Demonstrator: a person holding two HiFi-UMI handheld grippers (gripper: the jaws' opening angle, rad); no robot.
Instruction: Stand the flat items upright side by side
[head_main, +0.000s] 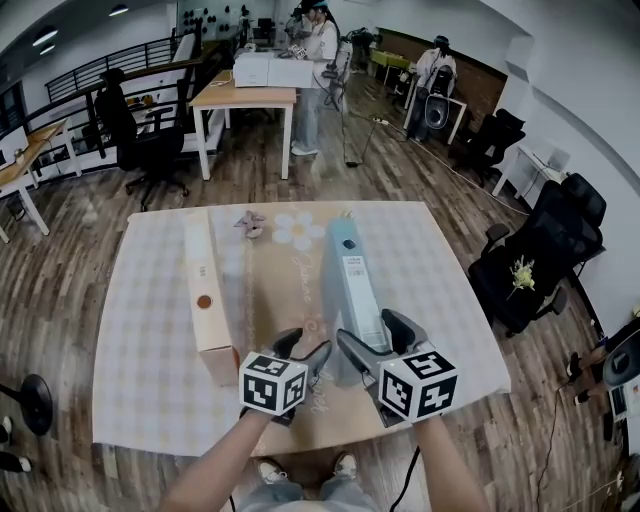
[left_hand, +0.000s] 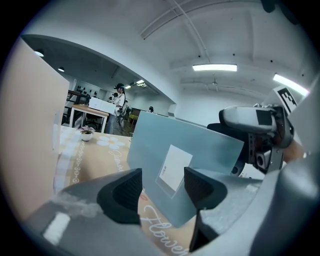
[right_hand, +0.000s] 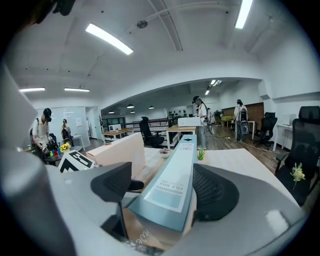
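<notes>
Grey-blue box; beige box; checked cloth.

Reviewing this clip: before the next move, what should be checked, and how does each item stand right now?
1. Blue file box upright: ok, it stands on edge.
2. Beige box upright: ok.
3. Boxes side by side: ok, parallel and apart, with bare tablecloth between them.
4. Right gripper clear of the blue file box: not ok, its jaws are apart but the box's near end sits between them.
5. Left gripper empty: ok, jaws apart, gripping nothing.
6. Small flower pot clear of both boxes: ok, it sits at the far end.
</notes>
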